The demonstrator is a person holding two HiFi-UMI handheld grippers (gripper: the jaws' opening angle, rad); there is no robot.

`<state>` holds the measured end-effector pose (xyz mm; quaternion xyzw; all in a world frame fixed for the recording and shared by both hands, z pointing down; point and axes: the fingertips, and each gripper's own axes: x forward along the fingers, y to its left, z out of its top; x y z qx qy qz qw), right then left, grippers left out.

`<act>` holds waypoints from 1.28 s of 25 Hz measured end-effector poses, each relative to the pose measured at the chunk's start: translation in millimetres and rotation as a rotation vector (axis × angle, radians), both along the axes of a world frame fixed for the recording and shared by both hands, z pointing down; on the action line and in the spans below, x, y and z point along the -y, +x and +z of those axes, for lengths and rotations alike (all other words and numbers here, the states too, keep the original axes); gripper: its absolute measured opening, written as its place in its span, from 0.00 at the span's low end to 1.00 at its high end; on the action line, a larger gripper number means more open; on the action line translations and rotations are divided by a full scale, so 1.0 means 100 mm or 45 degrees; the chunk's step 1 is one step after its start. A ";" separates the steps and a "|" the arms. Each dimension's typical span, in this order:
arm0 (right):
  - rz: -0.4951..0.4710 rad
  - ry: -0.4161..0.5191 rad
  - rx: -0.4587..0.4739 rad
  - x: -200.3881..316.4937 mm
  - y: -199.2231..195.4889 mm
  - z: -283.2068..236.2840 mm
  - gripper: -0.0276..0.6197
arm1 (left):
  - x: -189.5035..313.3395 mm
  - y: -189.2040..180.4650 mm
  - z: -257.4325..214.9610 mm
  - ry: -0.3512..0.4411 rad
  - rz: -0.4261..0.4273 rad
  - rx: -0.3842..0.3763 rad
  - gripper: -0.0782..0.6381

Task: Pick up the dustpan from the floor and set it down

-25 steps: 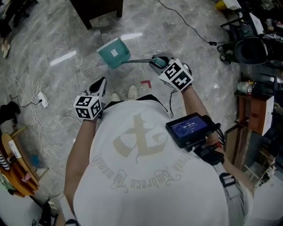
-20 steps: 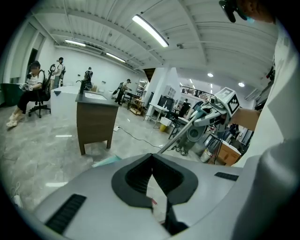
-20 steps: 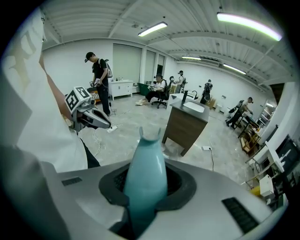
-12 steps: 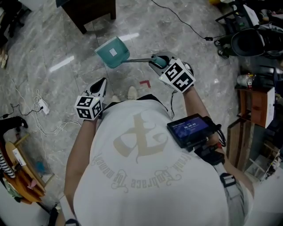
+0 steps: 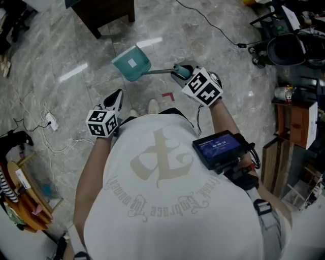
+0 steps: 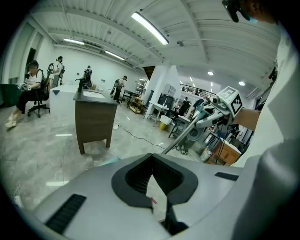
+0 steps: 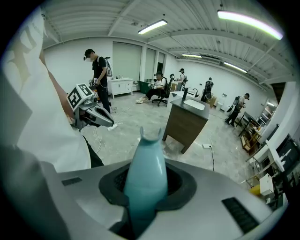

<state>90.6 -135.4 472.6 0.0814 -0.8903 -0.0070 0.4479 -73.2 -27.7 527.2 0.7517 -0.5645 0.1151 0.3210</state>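
Observation:
A teal dustpan (image 5: 132, 63) with a long thin grey handle (image 5: 160, 71) lies out ahead of the person's feet. I cannot tell whether its pan touches the marble floor. My right gripper (image 5: 179, 71) is shut on the teal grip of the handle (image 7: 145, 178), which stands up between its jaws in the right gripper view. My left gripper (image 5: 117, 96) hangs apart, left of and nearer than the pan, shut with nothing in it (image 6: 152, 159). In the left gripper view the handle (image 6: 183, 136) slants down from the right gripper (image 6: 206, 117).
A dark wooden cabinet (image 5: 101, 12) stands just beyond the pan. A black cable (image 5: 213, 25) crosses the floor at the back right, and white cables with a plug strip (image 5: 48, 119) lie at the left. Black equipment (image 5: 289, 48) and wooden furniture (image 5: 292, 122) crowd the right side.

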 end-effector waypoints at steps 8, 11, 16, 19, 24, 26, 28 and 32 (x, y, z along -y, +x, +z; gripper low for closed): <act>-0.054 -0.001 -0.032 -0.09 -0.03 0.11 0.19 | -0.09 -0.04 0.01 -0.001 -0.035 0.010 0.13; -0.095 0.006 -0.053 -0.11 -0.05 0.14 0.19 | -0.13 -0.05 0.01 -0.009 -0.063 0.013 0.12; -0.156 -0.008 -0.064 0.10 -0.05 0.23 0.19 | 0.00 0.00 0.05 -0.037 -0.121 0.015 0.12; -0.218 -0.021 -0.079 0.26 -0.07 0.29 0.19 | 0.14 0.00 0.04 -0.053 -0.163 0.018 0.12; -0.339 -0.023 -0.112 0.27 -0.16 0.42 0.19 | 0.08 -0.04 0.04 -0.062 -0.253 0.022 0.13; -0.379 -0.024 -0.124 0.27 -0.20 0.48 0.19 | 0.05 -0.05 0.04 -0.067 -0.287 0.021 0.12; -0.413 -0.024 -0.136 0.28 -0.24 0.55 0.19 | 0.02 -0.07 0.05 -0.071 -0.318 0.018 0.12; -0.469 -0.026 -0.160 0.28 -0.33 0.70 0.19 | -0.04 -0.16 0.10 -0.081 -0.372 0.014 0.12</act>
